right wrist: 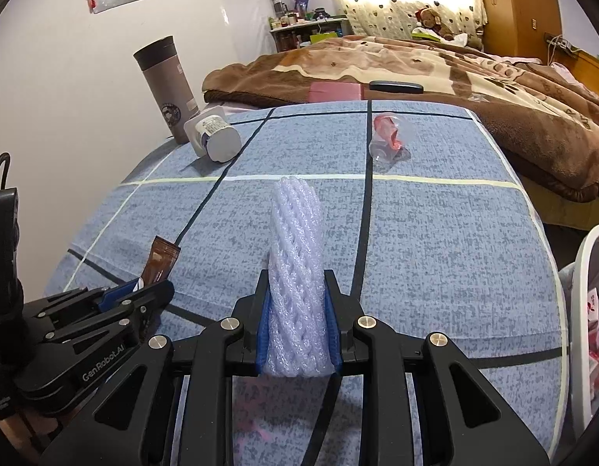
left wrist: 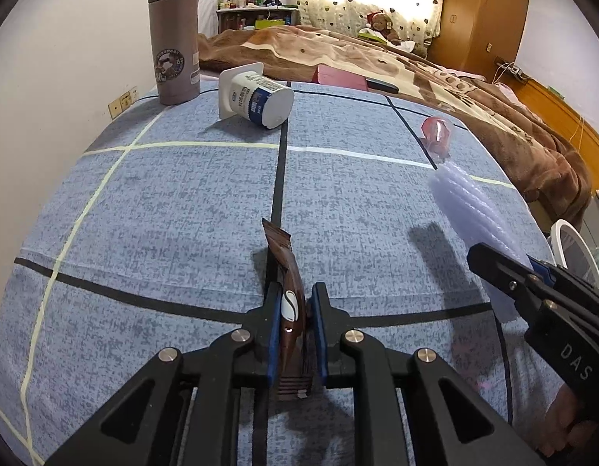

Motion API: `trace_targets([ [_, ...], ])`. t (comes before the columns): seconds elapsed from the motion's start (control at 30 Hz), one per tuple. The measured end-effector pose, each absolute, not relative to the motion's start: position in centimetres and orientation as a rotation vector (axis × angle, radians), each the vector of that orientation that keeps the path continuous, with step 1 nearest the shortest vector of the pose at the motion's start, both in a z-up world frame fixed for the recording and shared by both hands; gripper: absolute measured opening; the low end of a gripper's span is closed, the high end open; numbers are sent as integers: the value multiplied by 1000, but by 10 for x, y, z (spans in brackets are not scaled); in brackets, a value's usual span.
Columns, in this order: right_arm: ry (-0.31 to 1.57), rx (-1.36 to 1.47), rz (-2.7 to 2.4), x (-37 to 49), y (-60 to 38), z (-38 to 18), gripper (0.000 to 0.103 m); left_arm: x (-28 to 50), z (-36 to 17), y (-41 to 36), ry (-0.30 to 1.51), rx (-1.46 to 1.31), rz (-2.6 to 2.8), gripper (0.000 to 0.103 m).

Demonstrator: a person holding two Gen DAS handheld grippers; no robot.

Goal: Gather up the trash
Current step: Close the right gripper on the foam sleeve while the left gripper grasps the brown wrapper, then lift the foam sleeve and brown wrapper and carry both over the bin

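Note:
My left gripper [left wrist: 295, 306] is shut on a brown coffee sachet [left wrist: 289, 291] and holds it above the blue checked tablecloth [left wrist: 163, 202]; the sachet also shows in the right wrist view [right wrist: 159, 260]. My right gripper [right wrist: 295, 299] is shut on a white foam net sleeve [right wrist: 297, 240], which also shows in the left wrist view [left wrist: 466, 198]. A white yogurt cup [left wrist: 256, 97] lies on its side at the far left of the table. A crumpled clear and red wrapper [right wrist: 388, 136] lies at the far right.
A grey thermos [left wrist: 175, 35] stands at the table's far left corner. A white trash bin [right wrist: 586, 310] with rubbish in it stands off the table's right edge. A bed with a brown blanket [right wrist: 415, 66] lies behind the table.

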State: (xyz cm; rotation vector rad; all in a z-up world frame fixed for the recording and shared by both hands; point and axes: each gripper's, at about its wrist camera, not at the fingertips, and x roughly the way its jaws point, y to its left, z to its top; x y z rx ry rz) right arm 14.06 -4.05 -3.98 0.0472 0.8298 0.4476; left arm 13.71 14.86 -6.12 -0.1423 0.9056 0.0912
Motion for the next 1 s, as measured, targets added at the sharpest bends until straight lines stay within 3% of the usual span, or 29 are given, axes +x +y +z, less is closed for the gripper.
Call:
trace_targets([
  [0.13,822,53,449,139,-43,-38,25,137,-60,150,906,-164,76,11],
  [1.0,710,148,317,118,-114,-10,25,126,-5,60,788,-58,-121,11],
])
